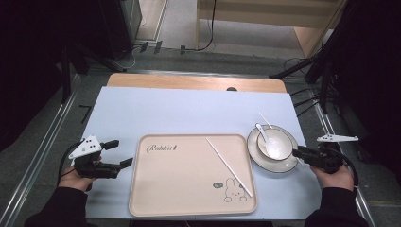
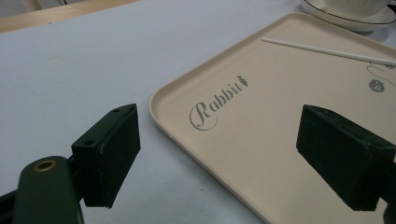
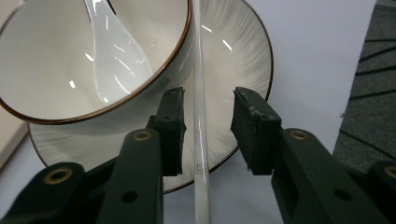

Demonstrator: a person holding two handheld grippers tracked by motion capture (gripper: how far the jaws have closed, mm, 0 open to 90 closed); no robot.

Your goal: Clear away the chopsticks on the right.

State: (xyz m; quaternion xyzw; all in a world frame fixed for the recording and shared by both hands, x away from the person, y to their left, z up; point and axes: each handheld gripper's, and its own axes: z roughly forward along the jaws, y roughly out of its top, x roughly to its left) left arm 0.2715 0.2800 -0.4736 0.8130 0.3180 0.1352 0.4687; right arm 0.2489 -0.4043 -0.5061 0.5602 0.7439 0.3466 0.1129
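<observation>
Two white chopsticks: one (image 1: 229, 166) on beige rectangular tray (image 1: 161, 189), one (image 3: 201, 140) between right gripper (image 3: 208, 128) jaws, untouched. One white ribbed bowl (image 3: 56, 70), one white ceramic spoon (image 3: 114, 51), one saucer (image 3: 233, 60). Left gripper (image 2: 219, 149) wide open, empty.

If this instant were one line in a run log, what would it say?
right gripper: jaws astride white chopstick, not gripping | chopstick: lies on saucer beside bowl | spoon: in bowl | left gripper: open at tray edge

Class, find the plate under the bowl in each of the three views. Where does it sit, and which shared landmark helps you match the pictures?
High view: the plate lies right of the tray, by the right gripper.
Left gripper view: top right corner, beyond the tray.
Right gripper view: centre, beyond the jaws, under a chopstick.
Shared landmark: the bowl standing on it.
</observation>
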